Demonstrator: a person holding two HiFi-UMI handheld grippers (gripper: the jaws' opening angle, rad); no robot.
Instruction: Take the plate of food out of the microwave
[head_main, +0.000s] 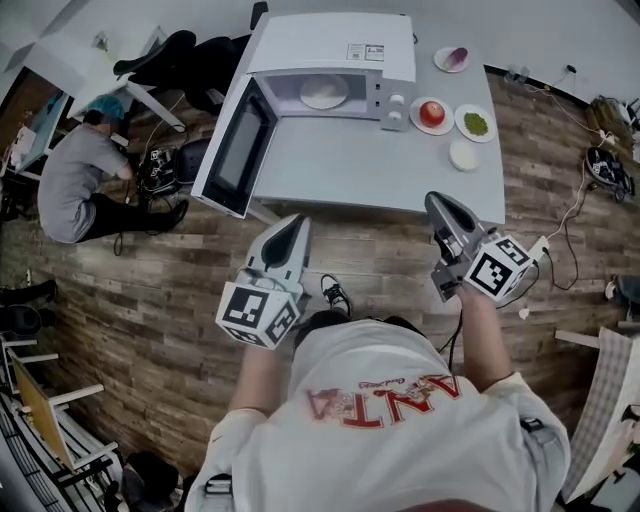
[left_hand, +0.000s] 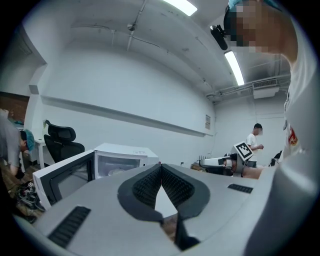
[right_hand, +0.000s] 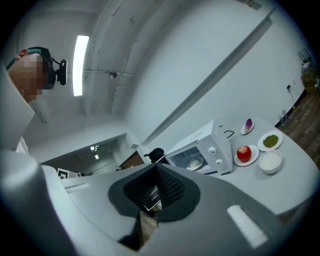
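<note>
The white microwave (head_main: 325, 65) stands at the back of the grey table (head_main: 350, 170), its door (head_main: 235, 150) swung wide open to the left. Inside sits a white plate of pale food (head_main: 324, 92), which the right gripper view also shows through the opening as a plate (right_hand: 194, 163). My left gripper (head_main: 300, 220) hovers off the table's front edge, jaws shut and empty. My right gripper (head_main: 432, 198) is held over the front right part of the table, also shut on nothing. Both are well short of the microwave (left_hand: 120, 160).
Right of the microwave lie a plate with a red apple (head_main: 431, 114), a plate of green food (head_main: 475, 124), a white bowl (head_main: 464, 155) and a plate with a purple item (head_main: 452, 58). A person (head_main: 85, 180) crouches on the floor at the left, near a black chair (head_main: 180, 55).
</note>
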